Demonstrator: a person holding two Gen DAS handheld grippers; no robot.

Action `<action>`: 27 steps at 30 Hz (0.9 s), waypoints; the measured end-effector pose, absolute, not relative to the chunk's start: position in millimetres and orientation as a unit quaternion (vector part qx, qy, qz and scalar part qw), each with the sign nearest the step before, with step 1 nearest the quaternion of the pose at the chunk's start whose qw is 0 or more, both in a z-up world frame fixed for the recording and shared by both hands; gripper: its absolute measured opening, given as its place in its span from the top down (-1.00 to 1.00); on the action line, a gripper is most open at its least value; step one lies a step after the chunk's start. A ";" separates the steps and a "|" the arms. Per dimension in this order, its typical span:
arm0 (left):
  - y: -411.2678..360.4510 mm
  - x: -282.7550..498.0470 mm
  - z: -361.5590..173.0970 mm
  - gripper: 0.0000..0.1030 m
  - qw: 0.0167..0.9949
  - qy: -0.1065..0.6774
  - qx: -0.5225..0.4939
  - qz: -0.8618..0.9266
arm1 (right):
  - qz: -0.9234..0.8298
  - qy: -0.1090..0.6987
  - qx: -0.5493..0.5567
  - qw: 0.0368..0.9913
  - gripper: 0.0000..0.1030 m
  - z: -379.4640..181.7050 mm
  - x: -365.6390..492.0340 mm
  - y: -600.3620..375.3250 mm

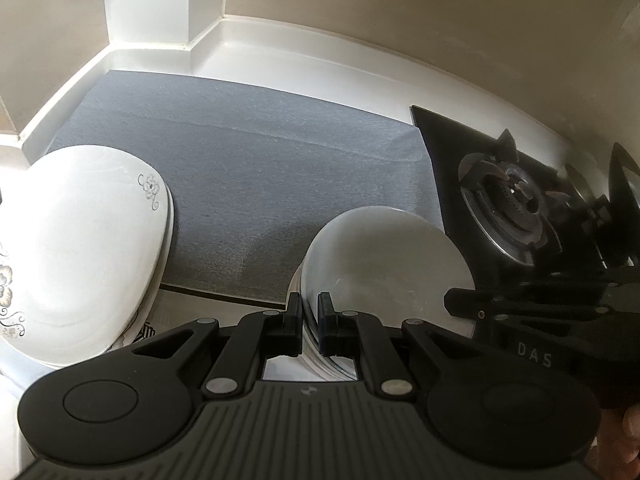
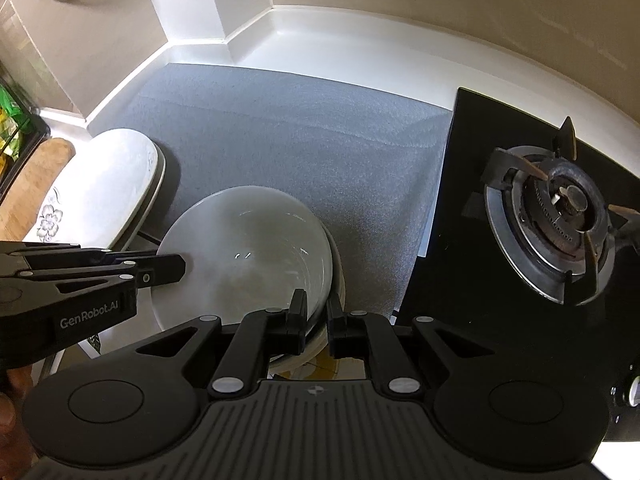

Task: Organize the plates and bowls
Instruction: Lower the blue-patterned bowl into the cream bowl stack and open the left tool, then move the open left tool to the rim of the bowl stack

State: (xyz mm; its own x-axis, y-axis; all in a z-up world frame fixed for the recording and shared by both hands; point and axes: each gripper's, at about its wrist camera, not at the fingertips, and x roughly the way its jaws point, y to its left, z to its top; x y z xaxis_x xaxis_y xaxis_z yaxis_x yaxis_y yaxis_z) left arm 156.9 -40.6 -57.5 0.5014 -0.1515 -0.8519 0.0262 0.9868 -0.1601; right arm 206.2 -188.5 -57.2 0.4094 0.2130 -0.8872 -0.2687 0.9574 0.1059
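A pale grey-white bowl (image 1: 384, 264) (image 2: 244, 256) sits on top of a stack of bowls (image 2: 339, 280) at the near edge of the grey mat. My left gripper (image 1: 309, 302) is shut on the bowl's left rim, which passes between its pads. My right gripper (image 2: 317, 303) is shut on the same bowl's right rim. Each gripper also shows in the other's view, the right gripper (image 1: 451, 300) and the left gripper (image 2: 181, 268), both at the bowl's edge. A stack of white plates with a floral motif (image 1: 80, 248) (image 2: 100, 192) lies to the left.
The grey mat (image 1: 260, 152) (image 2: 300, 128) stretches back to the white counter corner. A black gas hob with a burner (image 1: 512, 208) (image 2: 560, 216) borders the mat on the right. A wooden board (image 2: 40, 176) lies beyond the plates.
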 end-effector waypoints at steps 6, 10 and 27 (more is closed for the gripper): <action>-44.0 157.0 -57.8 0.86 0.868 0.493 -0.054 -0.042 | 0.141 0.514 -0.047 0.845 0.71 -57.8 203.5 -182.2; -44.2 157.9 -58.0 0.86 0.868 0.492 -0.055 -0.040 | 0.136 0.512 -0.049 0.847 0.71 -58.0 205.2 -181.4; -14.6 138.2 -37.5 -0.13 0.881 0.458 -0.071 -0.089 | 0.092 0.482 0.015 0.871 0.45 -52.9 188.3 -186.4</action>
